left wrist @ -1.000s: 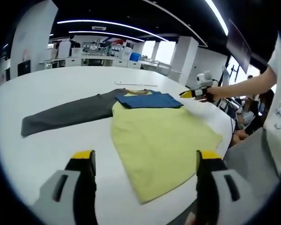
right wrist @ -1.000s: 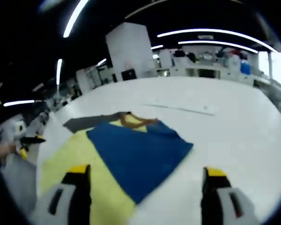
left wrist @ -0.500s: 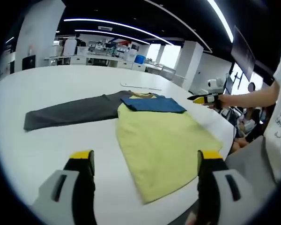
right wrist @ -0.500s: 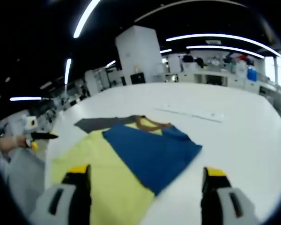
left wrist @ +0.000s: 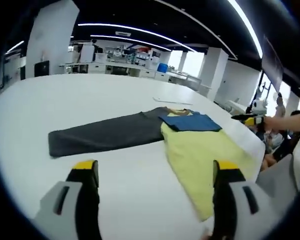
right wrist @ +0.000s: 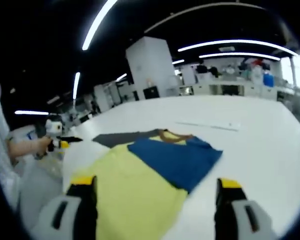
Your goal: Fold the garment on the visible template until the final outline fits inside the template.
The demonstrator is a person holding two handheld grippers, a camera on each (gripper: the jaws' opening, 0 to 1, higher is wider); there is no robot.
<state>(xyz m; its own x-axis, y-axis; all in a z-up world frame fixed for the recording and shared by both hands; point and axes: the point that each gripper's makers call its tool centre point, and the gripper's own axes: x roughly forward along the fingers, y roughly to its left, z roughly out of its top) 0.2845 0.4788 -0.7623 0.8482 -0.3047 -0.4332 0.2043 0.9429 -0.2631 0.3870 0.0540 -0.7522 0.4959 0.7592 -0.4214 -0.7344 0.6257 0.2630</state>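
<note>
On the white table, the garment lies flat: a yellow body with one blue sleeve already folded across the chest and one grey sleeve still stretched out sideways, well apart from the body's far edge. In the right gripper view the same garment shows its yellow body nearest, the blue sleeve over it, the brown collar beyond, and the grey sleeve running away behind. No template outline can be made out under the cloth. A thin pale strip lies on the table beyond the collar.

The left gripper hovers above the table with its jaws spread and nothing between them; the right gripper likewise hangs above the garment with jaws spread and empty. Each gripper appears small in the other's view, held in a person's hand.

Judged step: one sleeve folded, the second pending. The next move probably calls for the left gripper to descend on the grey sleeve near its cuff, pinch it, and carry it across the body; folding of the body lengthwise would follow.
</note>
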